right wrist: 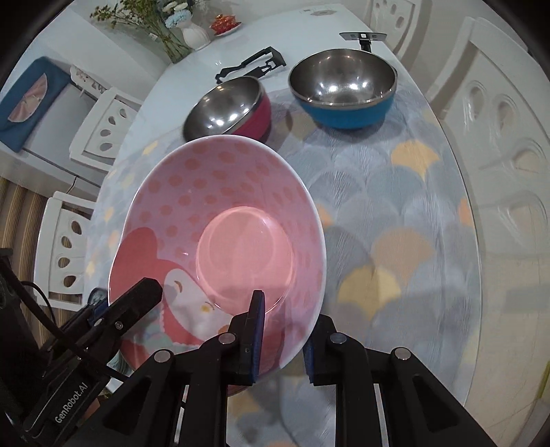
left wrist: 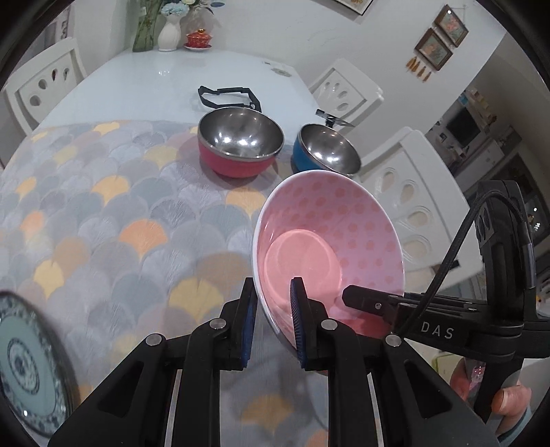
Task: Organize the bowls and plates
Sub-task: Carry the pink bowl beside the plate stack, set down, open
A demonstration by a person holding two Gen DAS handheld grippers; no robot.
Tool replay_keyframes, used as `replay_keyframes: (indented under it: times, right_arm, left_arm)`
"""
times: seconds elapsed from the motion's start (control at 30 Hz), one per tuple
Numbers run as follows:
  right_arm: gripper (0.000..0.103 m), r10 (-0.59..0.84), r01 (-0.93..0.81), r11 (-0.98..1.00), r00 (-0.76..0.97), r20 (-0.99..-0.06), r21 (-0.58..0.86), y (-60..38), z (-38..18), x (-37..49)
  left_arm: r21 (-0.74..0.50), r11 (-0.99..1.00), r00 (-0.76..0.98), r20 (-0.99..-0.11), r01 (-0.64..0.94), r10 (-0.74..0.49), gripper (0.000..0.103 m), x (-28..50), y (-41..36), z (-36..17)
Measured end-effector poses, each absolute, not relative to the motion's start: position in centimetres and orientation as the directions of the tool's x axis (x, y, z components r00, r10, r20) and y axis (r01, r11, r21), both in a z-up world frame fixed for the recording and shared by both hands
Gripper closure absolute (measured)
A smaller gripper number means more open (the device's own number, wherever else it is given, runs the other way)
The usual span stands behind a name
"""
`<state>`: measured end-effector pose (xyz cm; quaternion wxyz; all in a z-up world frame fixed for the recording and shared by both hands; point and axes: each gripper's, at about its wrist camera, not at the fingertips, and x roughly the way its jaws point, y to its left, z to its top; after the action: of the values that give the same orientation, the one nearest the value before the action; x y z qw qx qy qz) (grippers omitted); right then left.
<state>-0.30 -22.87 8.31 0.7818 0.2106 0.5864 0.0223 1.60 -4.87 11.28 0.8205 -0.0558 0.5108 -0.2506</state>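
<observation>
A pink polka-dot bowl is held tilted above the table by both grippers. My left gripper is shut on its near rim, one finger inside and one outside. My right gripper is shut on the rim on the other side; the bowl fills the middle of the right wrist view. A red steel bowl and a blue steel bowl stand upright side by side further back. A blue-patterned plate lies at the lower left edge of the left wrist view.
The table has a scallop-patterned cloth on its near half and bare white top behind. Black frames, a vase and a red lidded cup stand at the back. White chairs ring the table.
</observation>
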Motion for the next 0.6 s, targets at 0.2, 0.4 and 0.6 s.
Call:
replay_keyframes:
  times: [0.2, 0.4, 0.6]
  right_arm:
    - [0.083, 0.260, 0.219, 0.915, 0.325, -0.909, 0.340, -19.4, 9.8, -4.4]
    - [0.083, 0.276, 0.243, 0.905, 0.294, -0.915, 0.350, -16.4, 8.8, -7.8]
    - [0.082, 0.295, 0.283, 0.895, 0.205, -0.933, 0.345, -14.6, 6.1, -9.6]
  left_arm:
    - [-0.359, 0.857, 0.358, -0.796, 0.371, -0.488, 0.087, -2.3, -1.3, 12.3]
    - [-0.364, 0.860, 0.332, -0.812, 0.356, -0.481, 0.087, -5.4, 1.5, 11.4]
    - [-0.324, 0.875, 0.306, -0.845, 0.359, -0.438, 0.087, -7.6, 2.6, 9.4]
